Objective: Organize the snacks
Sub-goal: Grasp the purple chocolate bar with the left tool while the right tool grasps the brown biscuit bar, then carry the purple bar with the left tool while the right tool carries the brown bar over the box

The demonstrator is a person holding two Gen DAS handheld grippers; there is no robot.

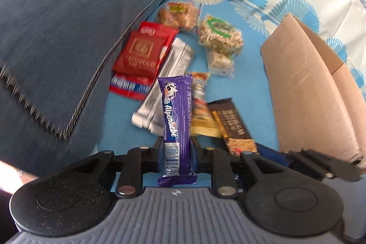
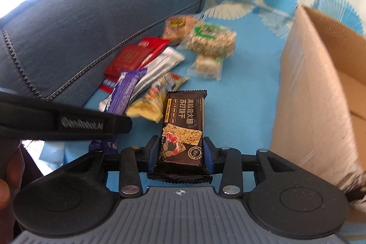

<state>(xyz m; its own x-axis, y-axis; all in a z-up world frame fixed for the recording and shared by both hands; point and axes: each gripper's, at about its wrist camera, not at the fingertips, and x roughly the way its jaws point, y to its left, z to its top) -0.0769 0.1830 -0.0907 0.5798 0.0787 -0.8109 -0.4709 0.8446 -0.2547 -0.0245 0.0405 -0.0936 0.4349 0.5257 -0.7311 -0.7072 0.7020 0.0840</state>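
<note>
A cardboard box stands at the right of the scene on a blue cloth printed with white and blue fans. Its top is open; only a bare strip of its inner floor shows in the right wrist view, and whether anything lies inside cannot be told.

The left gripper is clamped on a purple candy bar, its pads pressing the wrapper's long edges near the barcode end. The wrapper is glossy purple with white lettering and a small cartoon cow at its far end, and it points away from the gripper over the pile.

The right gripper is closed on a dark brown cracker pack, its blue pads against both sides of the pack's near half. The pack carries gold and white characters and a picture of a speckled square cracker.

The other snacks lie on the cloth between a grey-blue cushion at the left and the box: red packets against the cushion's edge, a silver bar beside them, a yellow packet next to the cracker pack. Farther away sit two clear packs of puffed rice cakes, a small pale wrapped piece just near of them, and a bag of brown biscuits at the far left.
</note>
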